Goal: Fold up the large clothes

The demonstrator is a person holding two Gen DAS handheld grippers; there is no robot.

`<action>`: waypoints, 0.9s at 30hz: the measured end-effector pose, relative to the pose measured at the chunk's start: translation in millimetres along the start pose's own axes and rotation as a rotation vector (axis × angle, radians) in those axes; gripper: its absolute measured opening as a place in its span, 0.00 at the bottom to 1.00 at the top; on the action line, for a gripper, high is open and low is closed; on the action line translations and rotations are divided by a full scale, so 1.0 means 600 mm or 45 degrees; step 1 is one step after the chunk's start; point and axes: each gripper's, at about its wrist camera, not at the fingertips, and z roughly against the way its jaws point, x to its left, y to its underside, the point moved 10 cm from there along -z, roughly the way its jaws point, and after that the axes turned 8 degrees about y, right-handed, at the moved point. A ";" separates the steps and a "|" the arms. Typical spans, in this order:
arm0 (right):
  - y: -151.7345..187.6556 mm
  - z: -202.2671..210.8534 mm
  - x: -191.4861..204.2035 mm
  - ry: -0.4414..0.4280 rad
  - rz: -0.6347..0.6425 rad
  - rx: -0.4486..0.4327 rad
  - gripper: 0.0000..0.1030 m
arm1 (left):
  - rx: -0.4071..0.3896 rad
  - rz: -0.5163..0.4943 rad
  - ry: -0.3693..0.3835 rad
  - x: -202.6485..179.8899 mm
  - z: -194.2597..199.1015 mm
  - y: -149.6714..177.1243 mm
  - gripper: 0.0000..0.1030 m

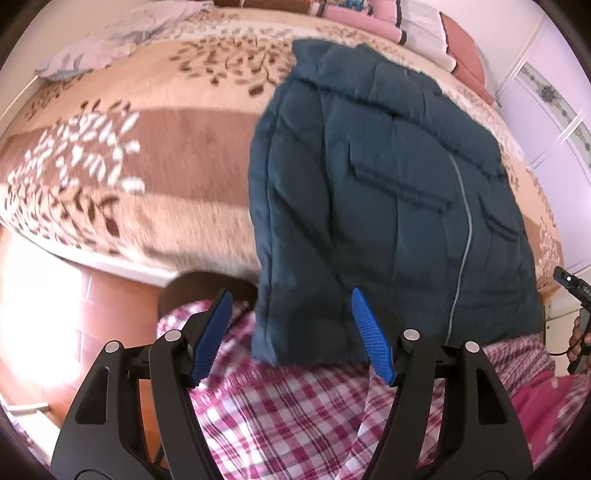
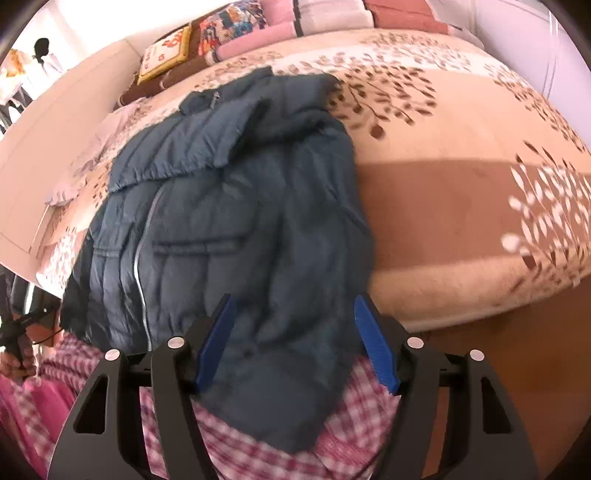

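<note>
A dark blue quilted jacket lies on the bed, sleeves folded in, its hem hanging over the bed's near edge onto the person's checked clothing. It also shows in the right wrist view, with a sleeve folded across its upper part. My left gripper is open, its blue pads either side of the hem's left corner, gripping nothing. My right gripper is open around the hem's right corner, holding nothing.
The bed has a beige and brown leaf-patterned blanket, with pillows and folded bedding at the head. A light floral cloth lies at the far side. The person's pink checked clothing fills the foreground. A white wardrobe stands at right.
</note>
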 end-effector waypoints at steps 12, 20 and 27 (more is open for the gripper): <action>0.110 -0.042 -0.045 -0.122 -0.131 0.215 0.75 | 0.071 0.021 0.025 0.001 -0.020 0.017 0.65; 0.116 -0.064 -0.002 -0.261 -0.108 0.239 0.75 | 0.135 0.045 0.070 0.003 -0.042 0.029 0.65; 0.118 -0.073 0.029 -0.310 -0.053 0.270 0.43 | 0.134 0.095 0.104 0.019 -0.052 0.031 0.40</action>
